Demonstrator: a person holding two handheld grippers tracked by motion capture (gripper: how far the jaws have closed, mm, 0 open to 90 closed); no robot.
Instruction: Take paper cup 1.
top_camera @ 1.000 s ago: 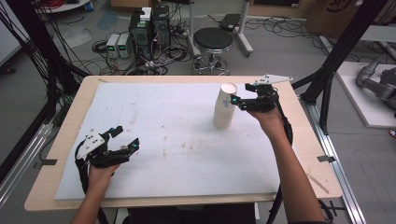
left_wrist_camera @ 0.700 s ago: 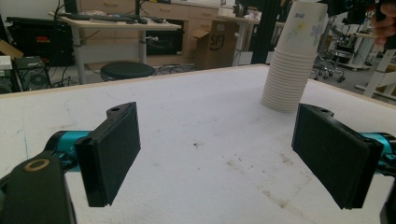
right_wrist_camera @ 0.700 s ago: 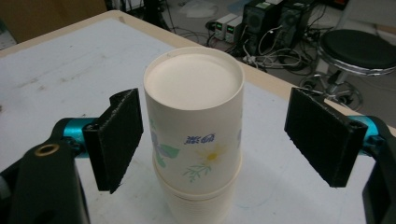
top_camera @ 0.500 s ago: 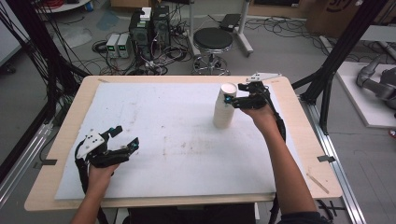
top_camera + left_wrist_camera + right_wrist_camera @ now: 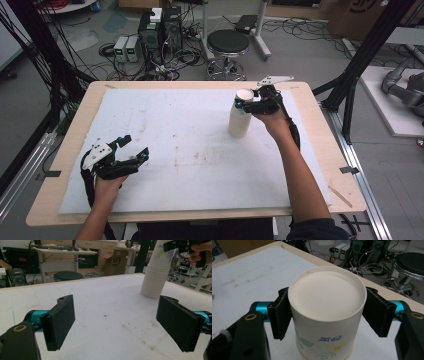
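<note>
A: Cup stack [image 5: 239, 119]?
B: Upside-down paper cups, upright on the white mat [image 5: 190, 150], about 1 o'clock from mat center.
A: Right gripper [image 5: 246, 103]?
B: At the top cup [image 5: 326, 312]. Jaws have just been closing; both pads touch its sides, 9 and 3 o'clock in the right gripper view. Holding it.
A: Left gripper [image 5: 134, 148]?
B: Wide open, nothing between the jaws, near the mat's 8 o'clock, well apart from the stack.

Black hand-held gripper [image 5: 243, 103], teal fittings, grey plate.
</note>
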